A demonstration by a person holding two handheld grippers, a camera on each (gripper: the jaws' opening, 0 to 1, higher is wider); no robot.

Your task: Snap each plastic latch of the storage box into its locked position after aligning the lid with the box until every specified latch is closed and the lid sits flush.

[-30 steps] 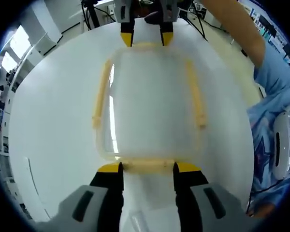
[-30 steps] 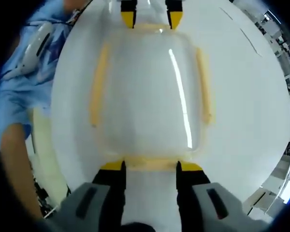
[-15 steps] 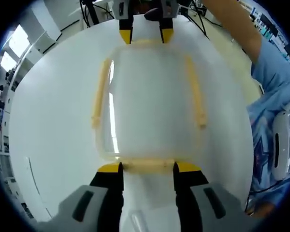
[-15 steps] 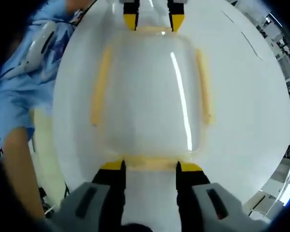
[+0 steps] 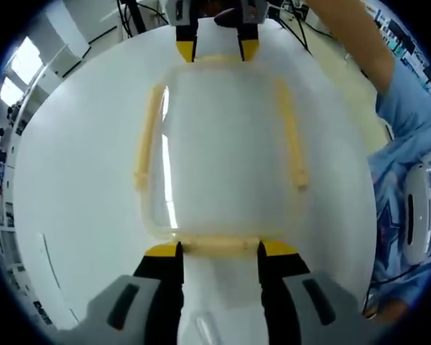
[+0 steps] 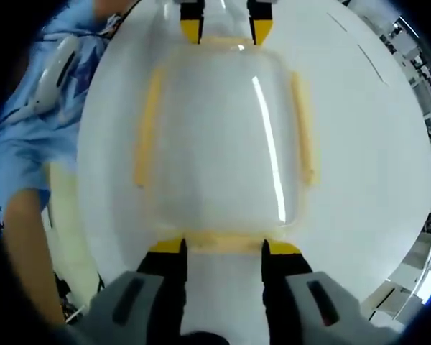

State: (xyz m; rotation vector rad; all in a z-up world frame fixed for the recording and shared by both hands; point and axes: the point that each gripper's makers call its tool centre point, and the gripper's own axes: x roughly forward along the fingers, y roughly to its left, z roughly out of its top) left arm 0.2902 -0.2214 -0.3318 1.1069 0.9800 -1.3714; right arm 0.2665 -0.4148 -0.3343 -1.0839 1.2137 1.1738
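Note:
A translucent storage box point(image 5: 223, 151) with its lid on lies on a white table point(image 5: 72, 180). Pale yellow latches run along its two long sides point(image 5: 147, 136) point(image 5: 292, 140) and across each short end. My left gripper point(image 5: 221, 249) is open, its yellow-tipped jaws flanking the near end latch point(image 5: 219, 245). The right gripper point(image 5: 210, 49) stands at the far end, also spread. In the right gripper view the same box point(image 6: 219, 136) shows, with my right gripper point(image 6: 223, 247) open around its near end latch point(image 6: 223, 240) and the left gripper point(image 6: 225, 30) opposite.
A person in a blue sleeve point(image 5: 409, 136) stands beside the table, also seen as a blue sleeve point(image 6: 36, 122) in the right gripper view. Cables and gear point(image 5: 136, 14) lie past the table's far edge. White tabletop point(image 6: 366, 144) surrounds the box.

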